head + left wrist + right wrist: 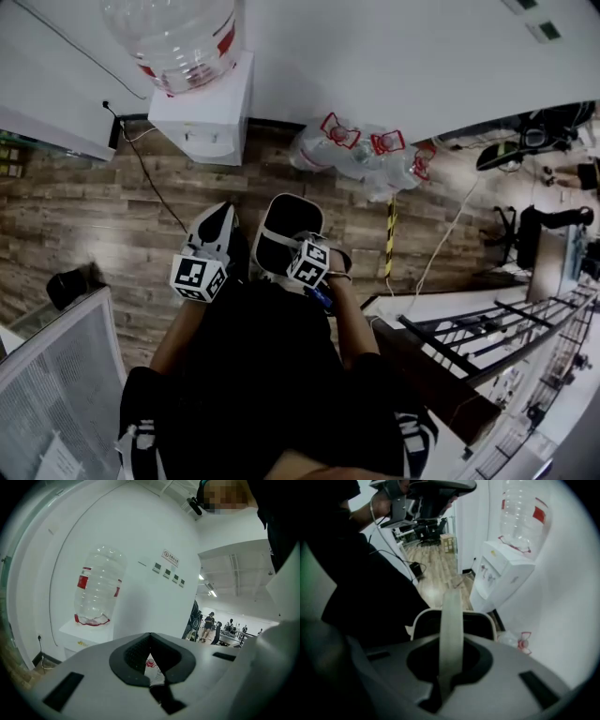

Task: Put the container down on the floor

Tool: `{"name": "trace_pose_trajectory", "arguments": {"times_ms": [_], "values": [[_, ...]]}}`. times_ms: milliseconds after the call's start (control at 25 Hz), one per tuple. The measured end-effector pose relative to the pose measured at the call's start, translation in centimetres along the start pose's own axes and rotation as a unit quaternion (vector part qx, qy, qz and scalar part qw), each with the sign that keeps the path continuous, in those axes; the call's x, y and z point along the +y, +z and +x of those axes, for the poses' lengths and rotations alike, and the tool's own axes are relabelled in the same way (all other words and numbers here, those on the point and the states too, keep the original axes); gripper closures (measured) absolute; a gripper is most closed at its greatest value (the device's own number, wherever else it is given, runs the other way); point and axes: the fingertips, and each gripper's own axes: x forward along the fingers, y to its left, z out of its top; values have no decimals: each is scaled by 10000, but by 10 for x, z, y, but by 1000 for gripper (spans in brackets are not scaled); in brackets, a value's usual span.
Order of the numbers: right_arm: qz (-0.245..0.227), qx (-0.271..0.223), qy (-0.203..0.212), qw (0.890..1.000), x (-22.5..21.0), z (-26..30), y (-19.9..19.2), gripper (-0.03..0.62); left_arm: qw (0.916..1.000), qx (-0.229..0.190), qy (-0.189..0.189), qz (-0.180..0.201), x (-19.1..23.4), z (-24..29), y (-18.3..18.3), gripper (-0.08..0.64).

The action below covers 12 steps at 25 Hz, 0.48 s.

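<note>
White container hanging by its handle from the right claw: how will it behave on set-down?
Likely swings: the container hangs from a thin handle pinched in the right claw. Probably light: one pinch carries it.

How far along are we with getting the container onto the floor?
Done: the right gripper has its jaws shut on the handle of the container. In hand: the container appears to hang by that upright handle above the wooden floor, close to the person; the left gripper is shut and empty. Left: lower it to the floor and release.
</note>
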Motion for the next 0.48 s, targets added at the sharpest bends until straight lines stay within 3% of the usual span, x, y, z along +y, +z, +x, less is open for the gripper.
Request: {"name": "trace_pose_trajectory", "arguments": {"times_ms": [480], "values": [[-13,62,16,10000,-82,23,52,560,9984,258,-494,-85,68,65,30,528]]}}
